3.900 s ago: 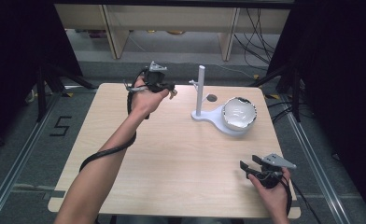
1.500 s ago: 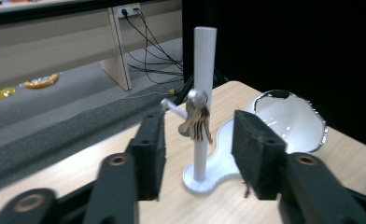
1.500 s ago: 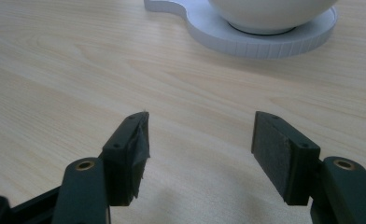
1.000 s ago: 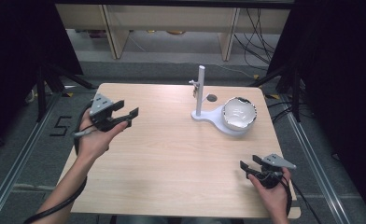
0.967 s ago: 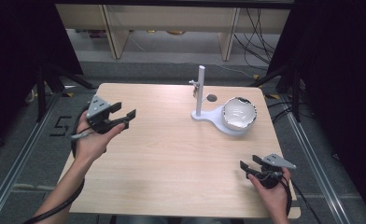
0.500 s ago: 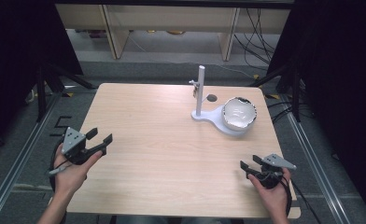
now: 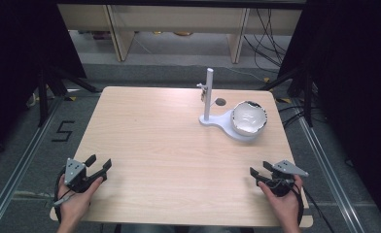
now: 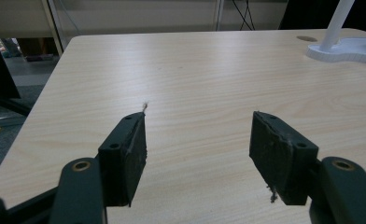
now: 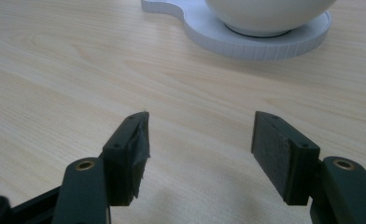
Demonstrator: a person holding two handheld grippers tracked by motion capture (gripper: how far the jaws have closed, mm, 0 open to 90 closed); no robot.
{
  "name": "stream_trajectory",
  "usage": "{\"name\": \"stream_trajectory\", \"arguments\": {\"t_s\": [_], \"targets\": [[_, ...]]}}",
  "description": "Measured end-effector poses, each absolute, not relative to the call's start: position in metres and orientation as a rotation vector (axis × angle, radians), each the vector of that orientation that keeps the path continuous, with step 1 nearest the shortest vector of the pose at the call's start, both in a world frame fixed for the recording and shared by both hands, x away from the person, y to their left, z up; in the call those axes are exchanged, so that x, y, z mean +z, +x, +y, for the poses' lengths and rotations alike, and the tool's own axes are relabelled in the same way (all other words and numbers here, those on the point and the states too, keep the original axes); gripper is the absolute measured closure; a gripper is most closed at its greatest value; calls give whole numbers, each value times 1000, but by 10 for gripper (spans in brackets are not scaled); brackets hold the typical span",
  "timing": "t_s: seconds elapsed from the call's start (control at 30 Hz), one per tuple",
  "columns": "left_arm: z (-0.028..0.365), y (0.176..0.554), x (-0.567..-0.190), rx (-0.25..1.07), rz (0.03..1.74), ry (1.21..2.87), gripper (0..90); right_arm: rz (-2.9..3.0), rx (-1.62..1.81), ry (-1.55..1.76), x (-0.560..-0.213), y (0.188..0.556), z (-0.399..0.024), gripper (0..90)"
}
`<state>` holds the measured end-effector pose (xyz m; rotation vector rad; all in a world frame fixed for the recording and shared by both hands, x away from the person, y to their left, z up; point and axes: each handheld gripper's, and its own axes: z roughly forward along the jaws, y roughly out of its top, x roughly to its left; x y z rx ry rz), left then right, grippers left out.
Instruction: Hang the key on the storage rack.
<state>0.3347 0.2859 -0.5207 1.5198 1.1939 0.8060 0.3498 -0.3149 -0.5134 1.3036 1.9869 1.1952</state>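
Observation:
A white stand (image 7: 213,119) with an upright post (image 7: 208,92) carries a white bowl (image 7: 249,117) at the table's far right. In the right gripper view the stand's base (image 9: 260,44) and the bowl (image 9: 265,11) lie just ahead. My left gripper (image 7: 98,164) rests open at the near left corner, nothing between its jaws (image 8: 197,140). My right gripper (image 7: 260,171) sits open near the front right edge, also empty (image 9: 200,135). A small item hangs from the post (image 7: 203,90).
The light wooden table (image 7: 154,141) has a round hole (image 7: 220,102) behind the stand. Dark drapes flank both sides. Shelving and cables (image 7: 271,29) stand beyond the far edge. A floor mark "5" (image 7: 62,131) lies left of the table.
My left gripper has drawn back from the post at the far middle to the near left corner, staying open. The right gripper has not moved.

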Motion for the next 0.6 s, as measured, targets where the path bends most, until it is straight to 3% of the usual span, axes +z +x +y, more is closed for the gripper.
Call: {"name": "stream_trajectory", "arguments": {"t_s": [0.6], "targets": [[281, 331, -524, 859, 1154, 1530, 317, 1978, 1180, 1309, -514, 350, -315, 377]]}}
